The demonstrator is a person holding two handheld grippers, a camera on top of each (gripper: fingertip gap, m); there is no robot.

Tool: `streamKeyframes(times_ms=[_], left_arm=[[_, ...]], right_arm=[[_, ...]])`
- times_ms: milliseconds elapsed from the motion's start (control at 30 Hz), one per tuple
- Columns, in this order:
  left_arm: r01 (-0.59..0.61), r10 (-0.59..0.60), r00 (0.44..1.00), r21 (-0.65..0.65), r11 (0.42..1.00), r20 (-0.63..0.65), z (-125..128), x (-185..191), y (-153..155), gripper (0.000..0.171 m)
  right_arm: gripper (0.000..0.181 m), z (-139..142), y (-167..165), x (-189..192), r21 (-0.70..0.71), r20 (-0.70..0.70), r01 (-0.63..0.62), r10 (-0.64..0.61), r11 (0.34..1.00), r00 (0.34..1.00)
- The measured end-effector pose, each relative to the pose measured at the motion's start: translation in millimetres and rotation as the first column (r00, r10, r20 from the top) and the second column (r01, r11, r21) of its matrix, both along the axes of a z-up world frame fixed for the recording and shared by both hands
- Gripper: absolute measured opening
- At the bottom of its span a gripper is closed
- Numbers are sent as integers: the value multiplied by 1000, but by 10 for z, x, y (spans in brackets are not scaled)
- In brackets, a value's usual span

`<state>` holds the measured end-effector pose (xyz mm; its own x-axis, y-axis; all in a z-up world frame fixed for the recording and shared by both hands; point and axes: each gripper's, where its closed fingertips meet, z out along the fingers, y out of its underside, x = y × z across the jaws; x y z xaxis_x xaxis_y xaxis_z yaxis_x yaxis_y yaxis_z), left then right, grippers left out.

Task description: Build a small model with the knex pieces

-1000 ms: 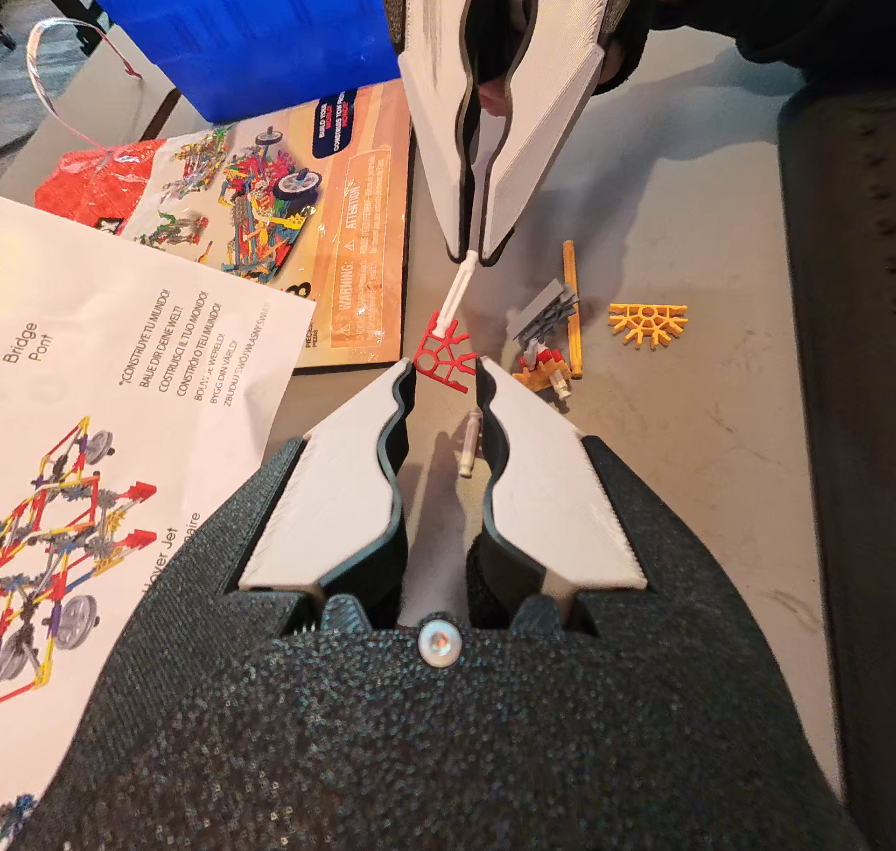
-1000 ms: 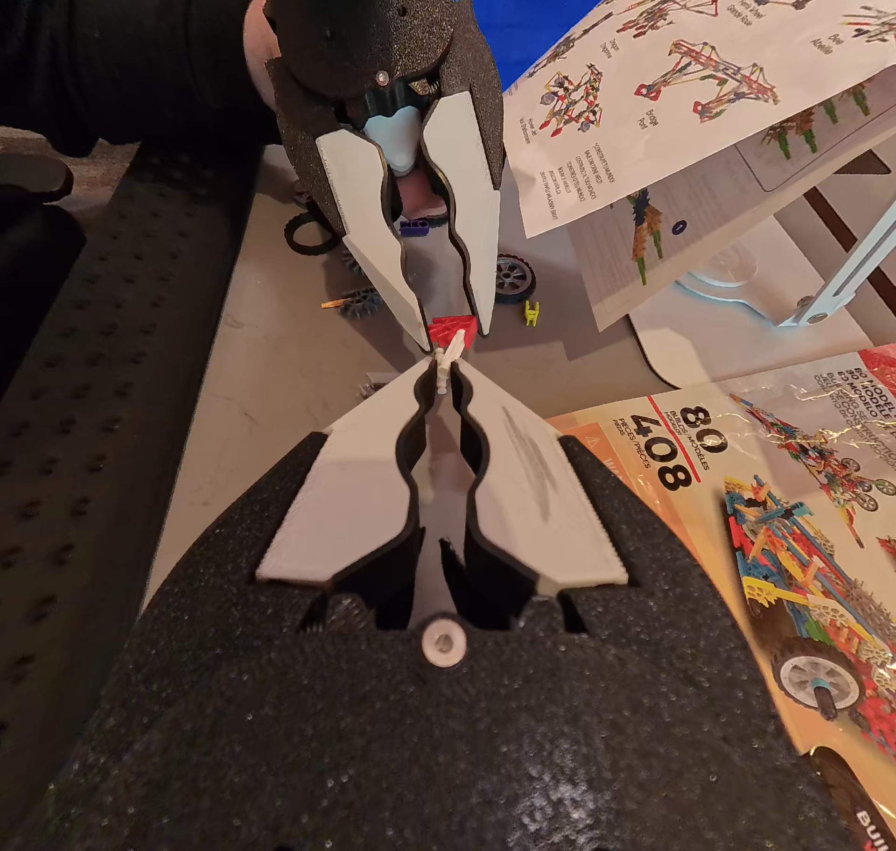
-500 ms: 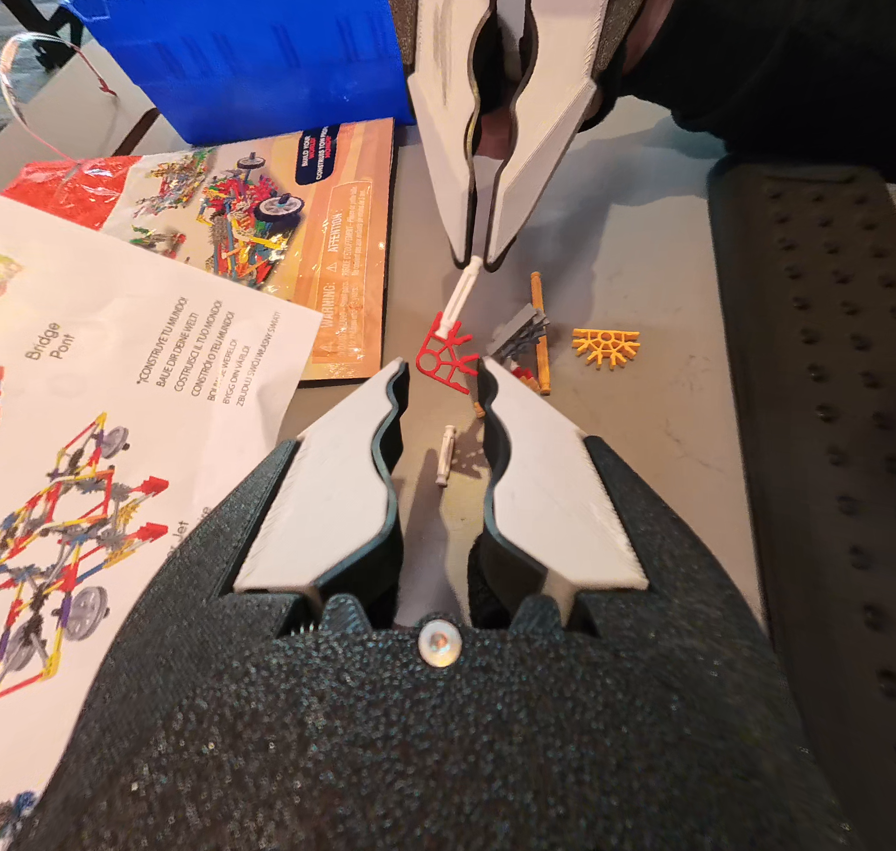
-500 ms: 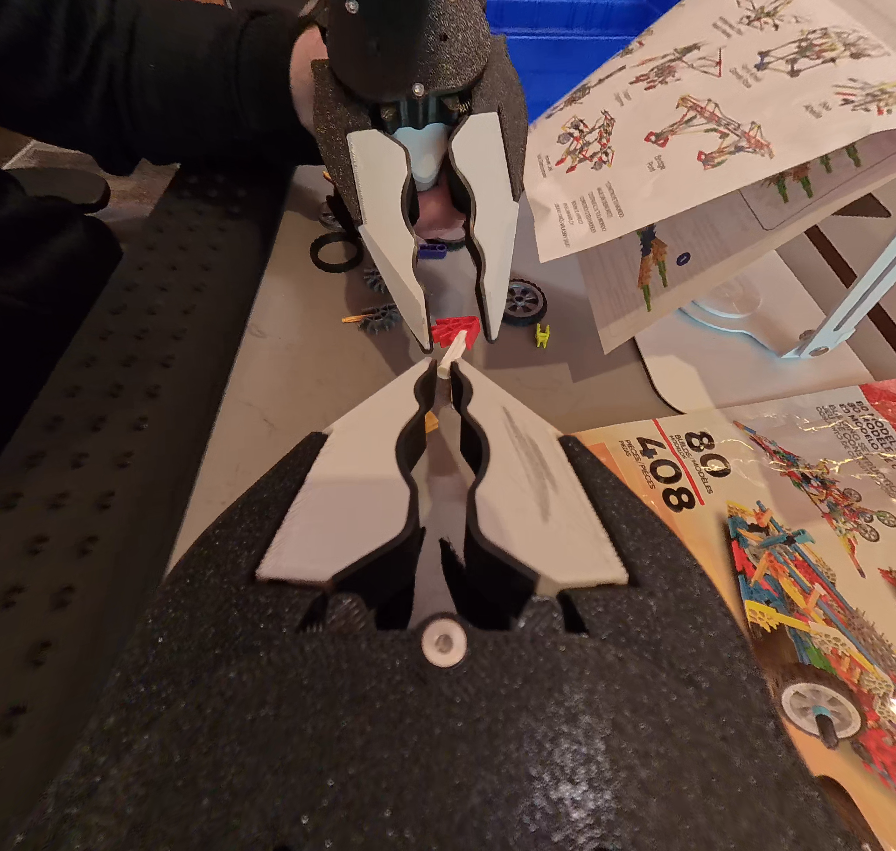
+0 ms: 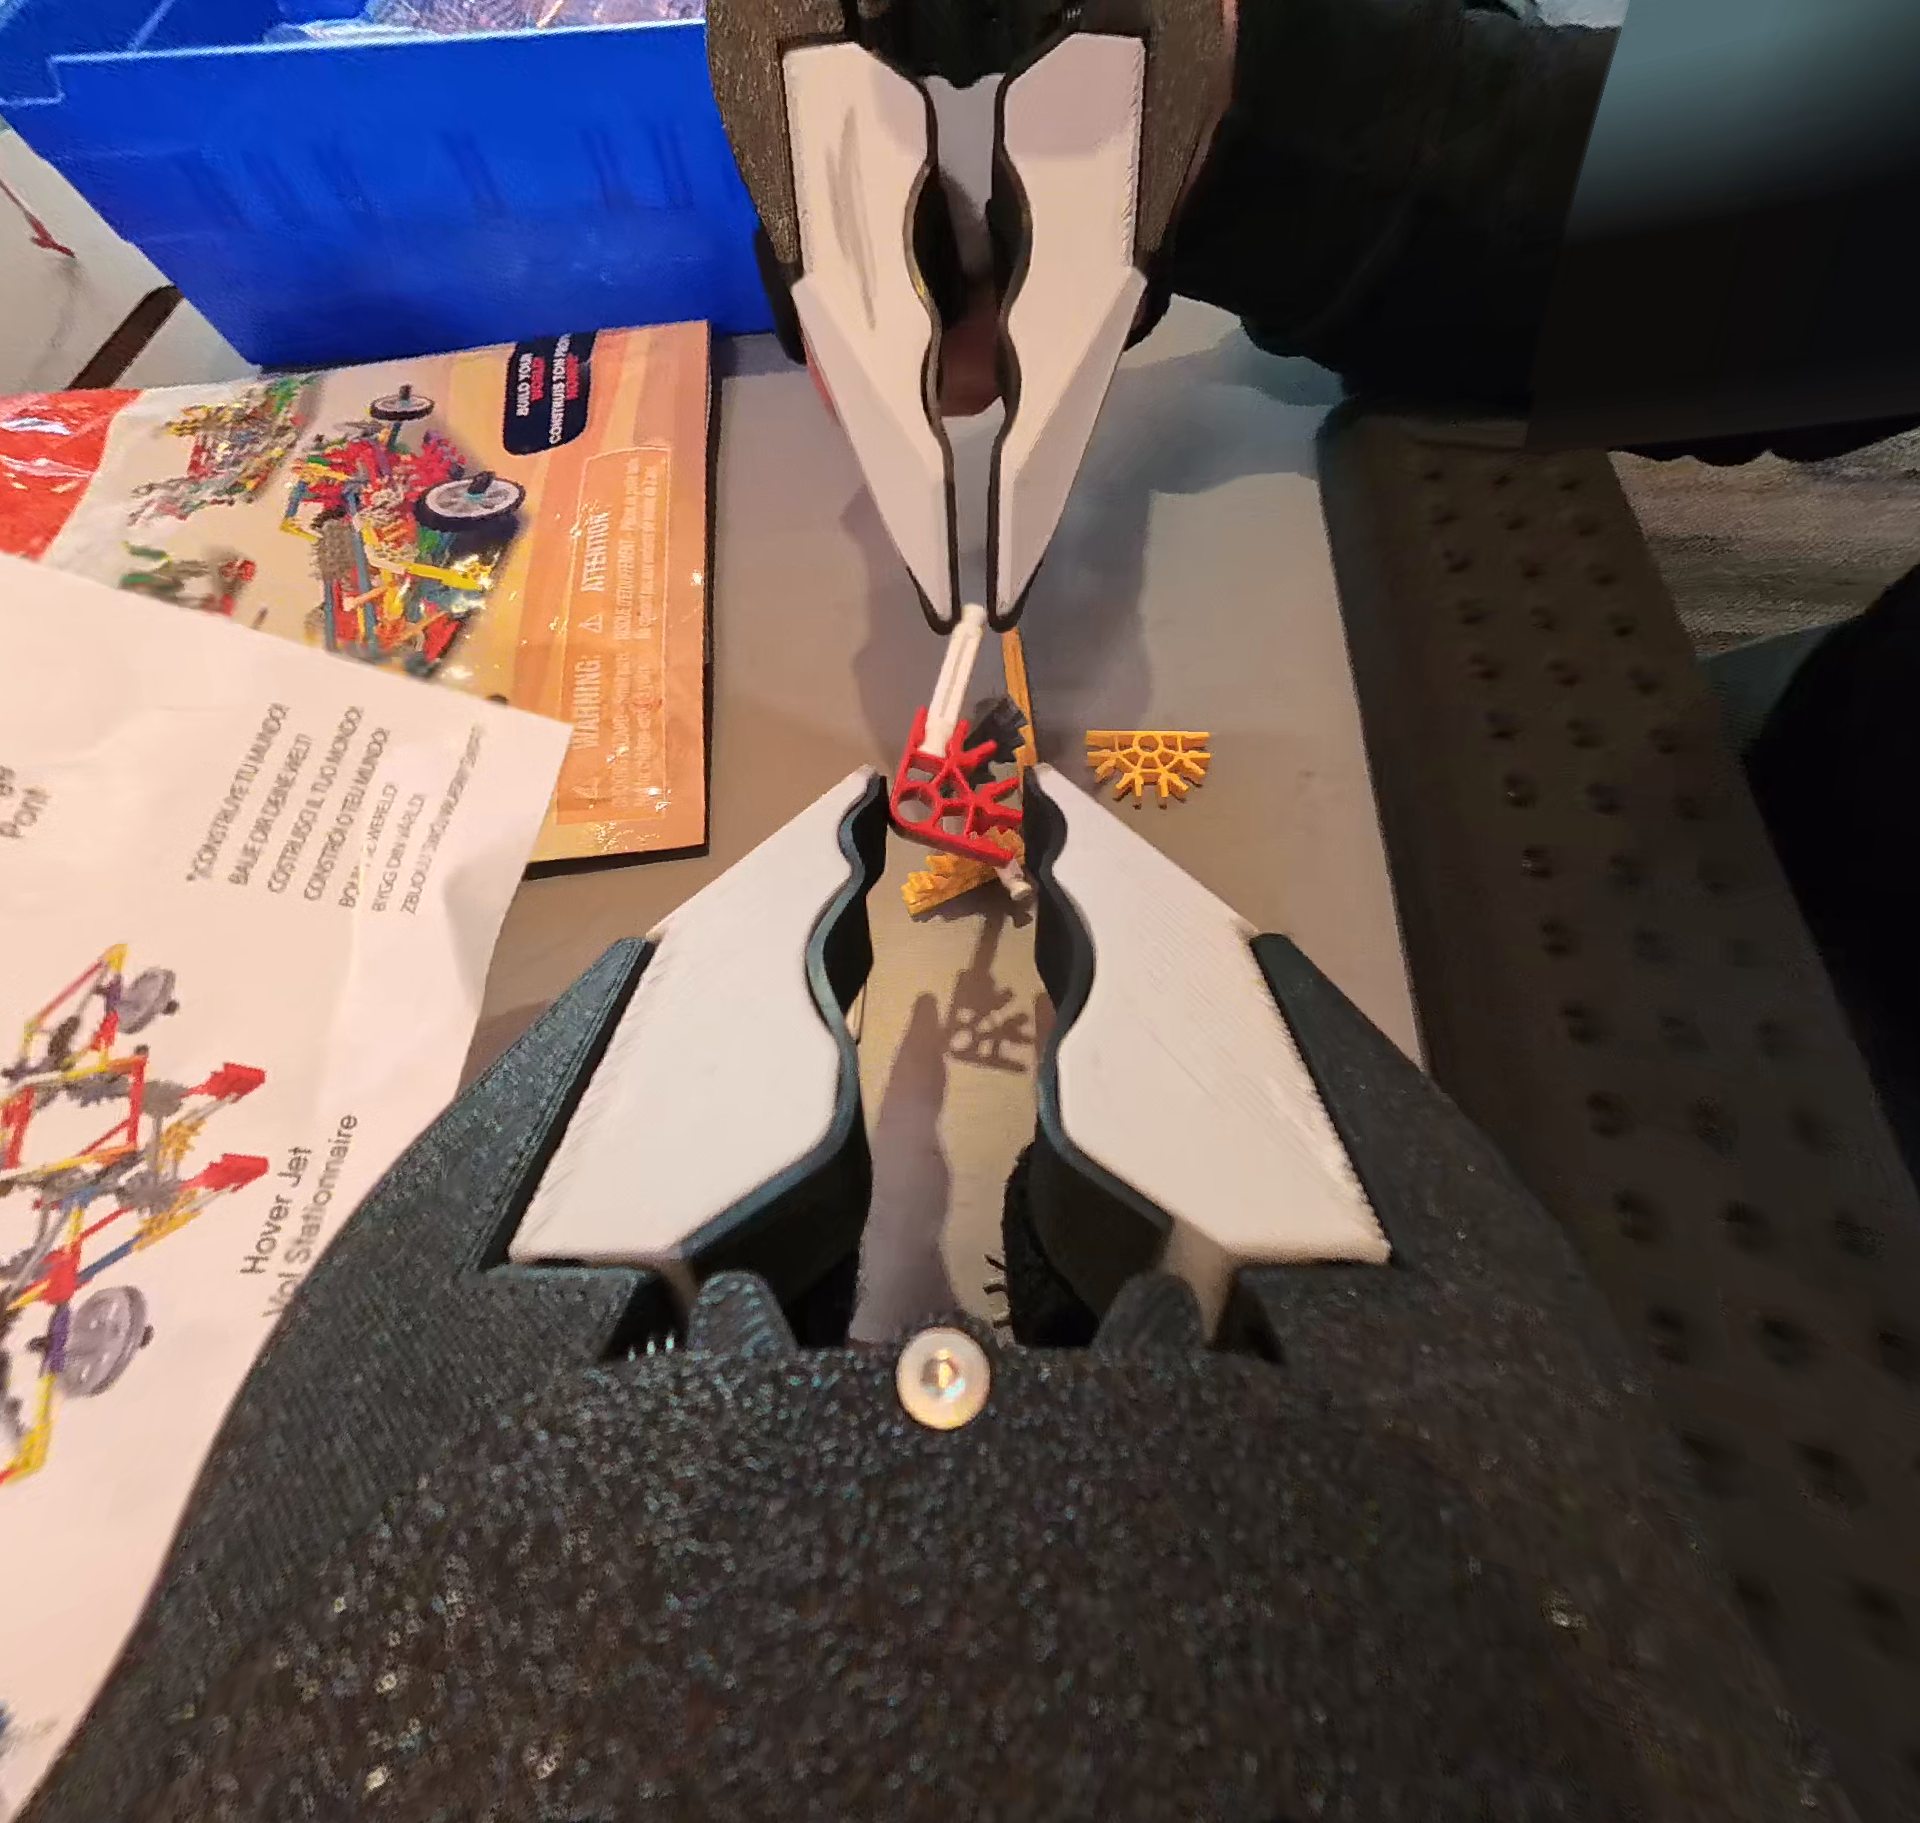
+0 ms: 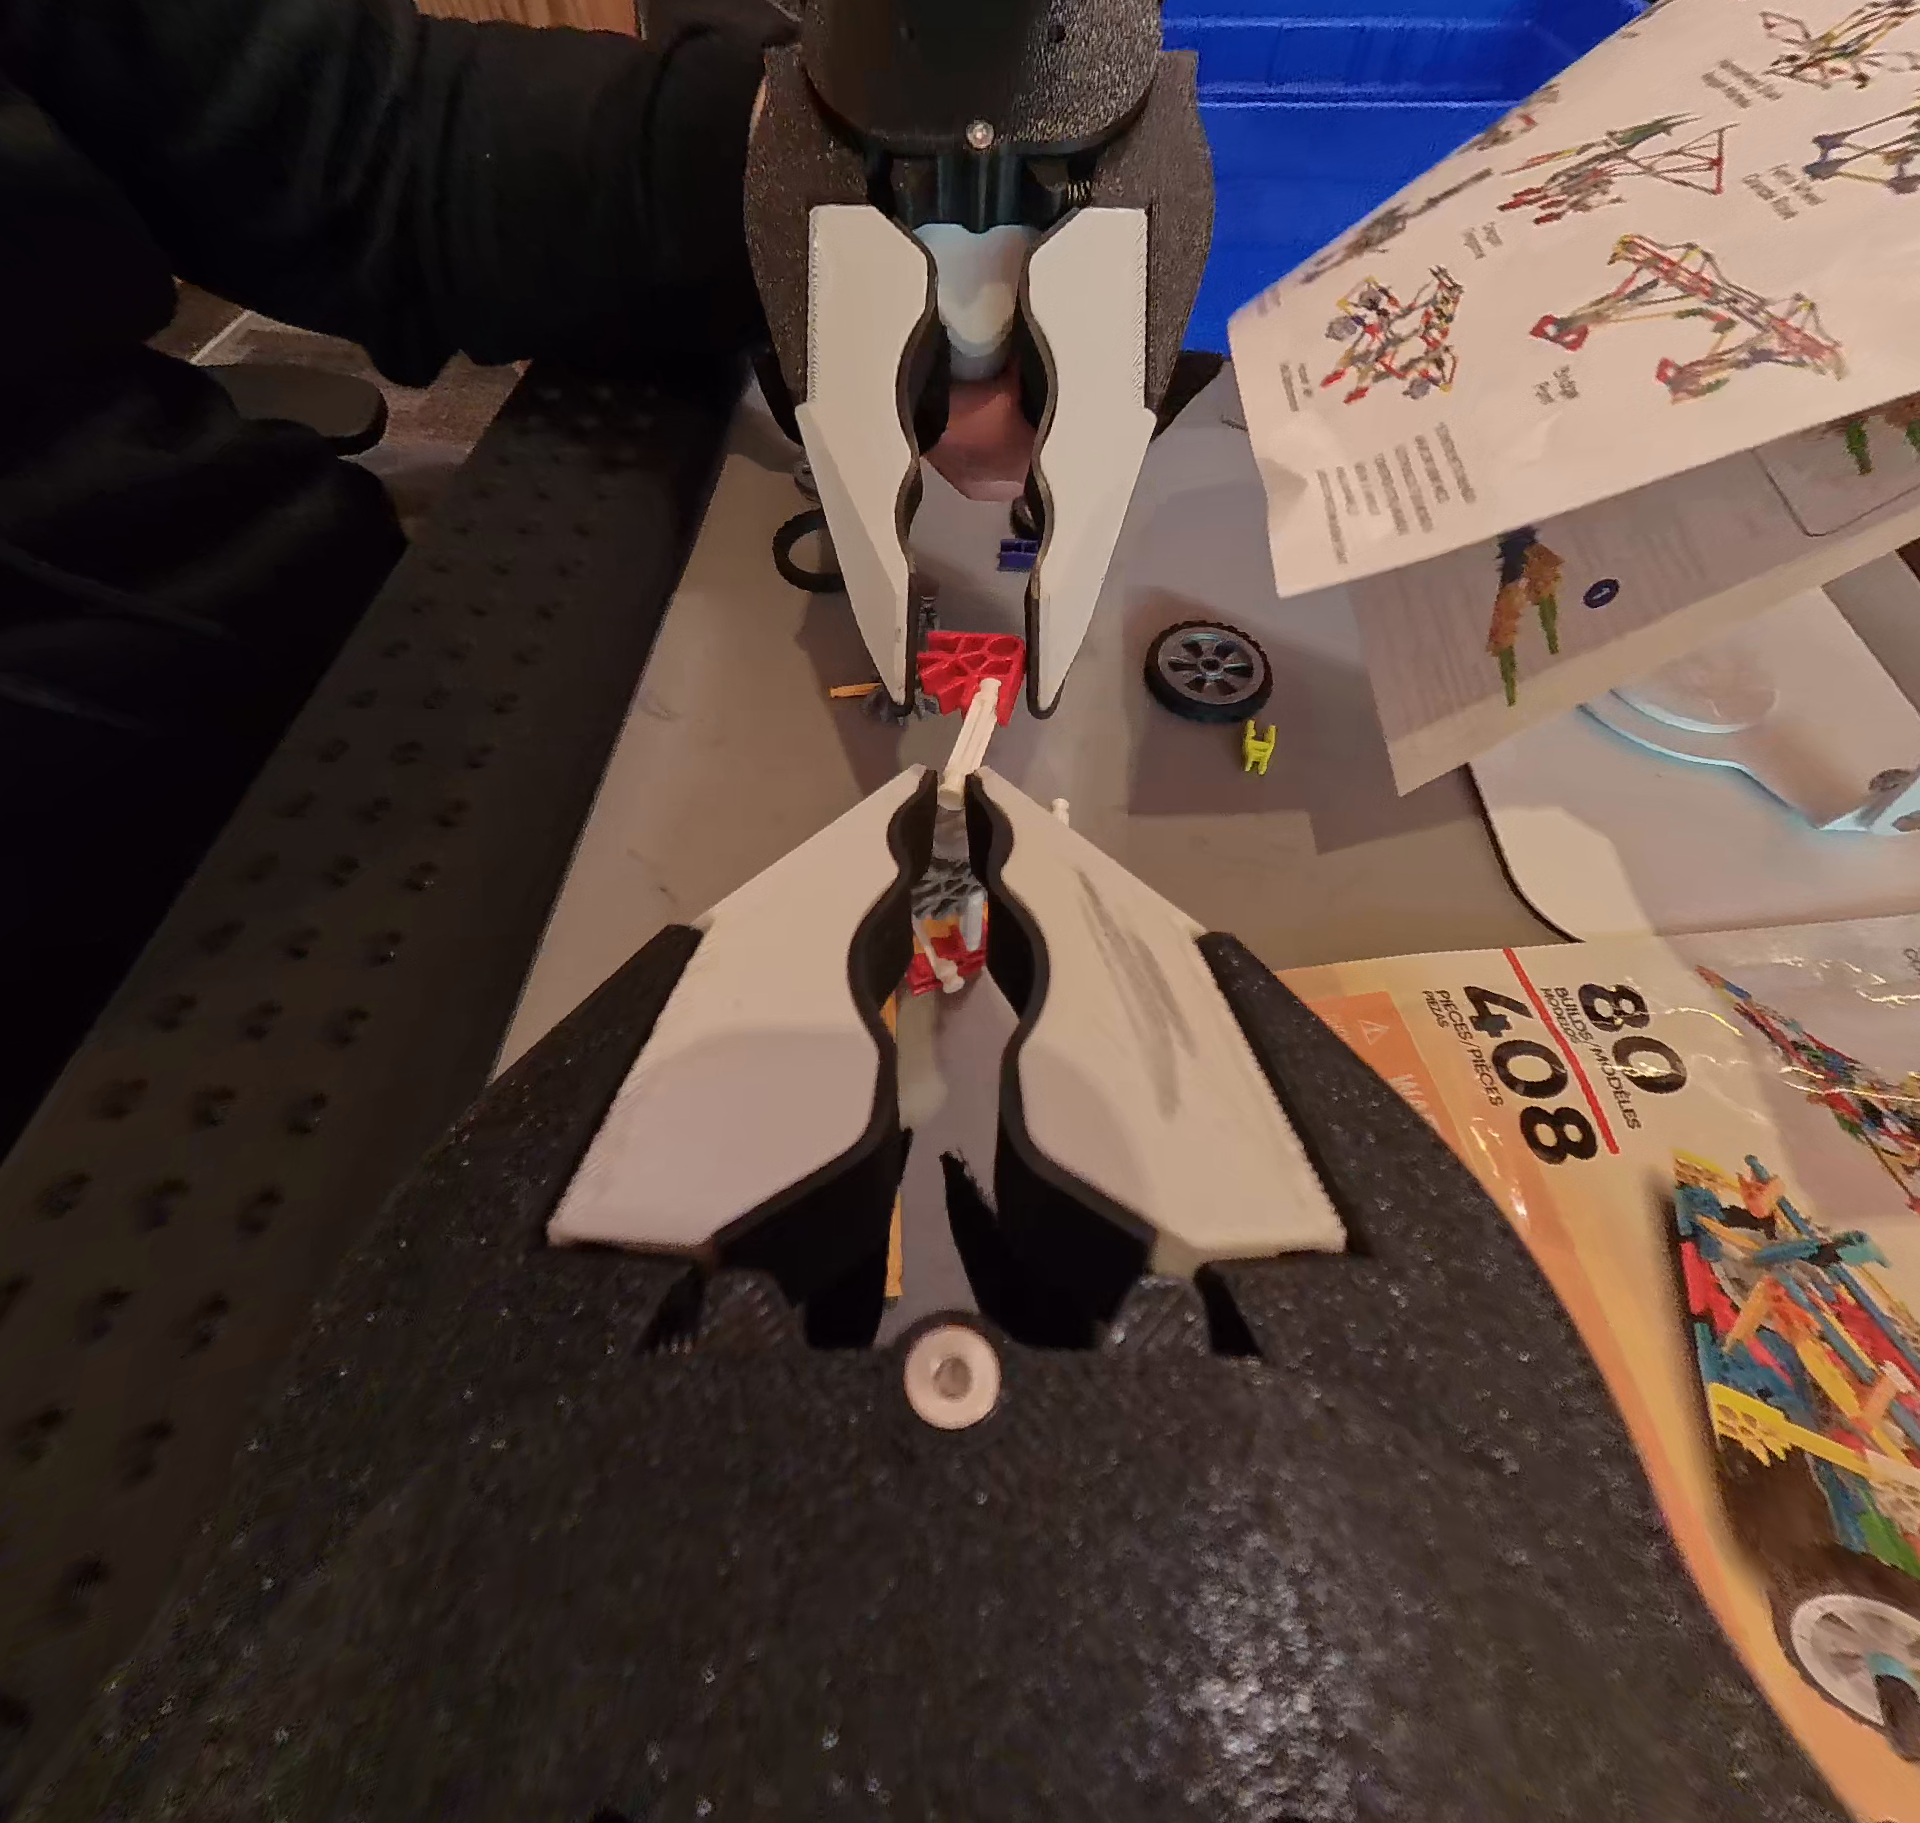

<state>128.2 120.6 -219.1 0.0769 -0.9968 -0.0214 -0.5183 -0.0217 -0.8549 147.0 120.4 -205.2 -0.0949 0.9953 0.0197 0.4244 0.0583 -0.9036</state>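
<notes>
Two-handed and tip to tip above the grey table [image 5: 1195, 568]: pinching a red fan-shaped connector [image 5: 951, 799] by its two side edges between the tips of the left gripper [image 5: 953, 786]; clamping the near end of a short white rod [image 5: 958, 677] in the right gripper [image 6: 948, 786], jaws pressed almost together on it. Holding both pieces in the air, with the rod's far end sitting in a slot on the connector's toothed edge. Hanging just over a small heap of yellow, grey and red parts [image 5: 956, 885], with a yellow half-round connector [image 5: 1146, 760] lying near on the table and a small black wheel [image 6: 1207, 670] off to the other side. Flanking the scene: a blue bin [image 5: 416, 194], a printed instruction sheet [image 5: 260, 838] and a black perforated mat [image 5: 1558, 838]. Judging the hold: likely working best by lining the rod straight with its slot, gripping the connector flat and square, and pressing along the rod's length rather than sideways, so that neither small piece is twisting out of the tips.
</notes>
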Motion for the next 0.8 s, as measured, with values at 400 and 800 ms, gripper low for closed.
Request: streamKeyframes(times_ms=[400,800], left_arm=[[84,-86,993,-25,996,-75,-134,38,-239,24],[9,3,992,102,995,-124,-187,45,-190,24]], right_arm=[[4,-127,-174,20,-41,66,-84,87,996,994],[10,-164,-104,31,-22,87,-49,51,999,995]])
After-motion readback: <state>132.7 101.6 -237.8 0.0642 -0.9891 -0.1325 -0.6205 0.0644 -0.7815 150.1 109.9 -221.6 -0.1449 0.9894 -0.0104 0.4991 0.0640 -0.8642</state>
